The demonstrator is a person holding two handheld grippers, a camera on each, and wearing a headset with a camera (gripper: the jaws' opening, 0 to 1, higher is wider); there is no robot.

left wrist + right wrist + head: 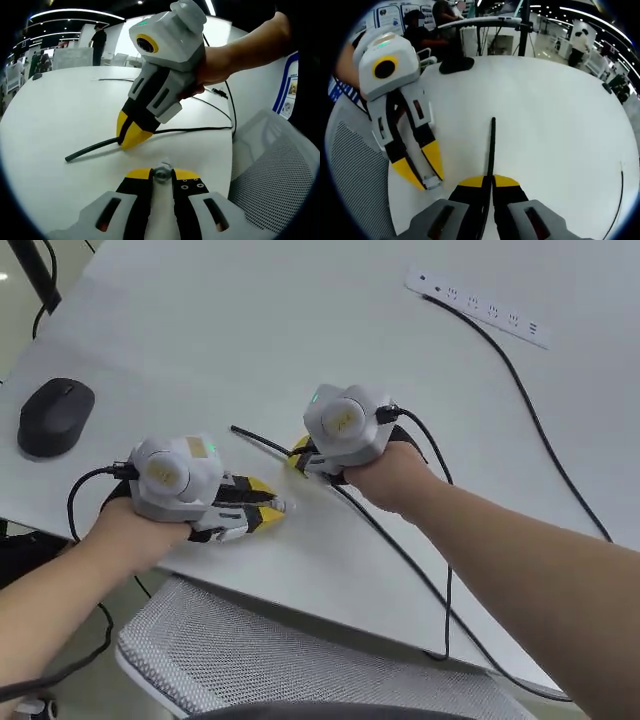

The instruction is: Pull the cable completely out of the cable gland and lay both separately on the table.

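1. While the left gripper (272,512) pinches the gland (161,173) at its tips, the gland sits apart from the cable (262,440), near the table's (300,320) near edge.
2. The right gripper (490,181) is clenched on the cable, whose free end lies on the table, pointing far-left.

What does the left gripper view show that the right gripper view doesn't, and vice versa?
Left gripper view: the cable gland head-on in the left hand-held gripper, plus the right hand-held gripper from outside. Right gripper view: the black cable running straight out between that gripper's jaws, plus the left one from outside. Both: cable, white table, mesh chair.
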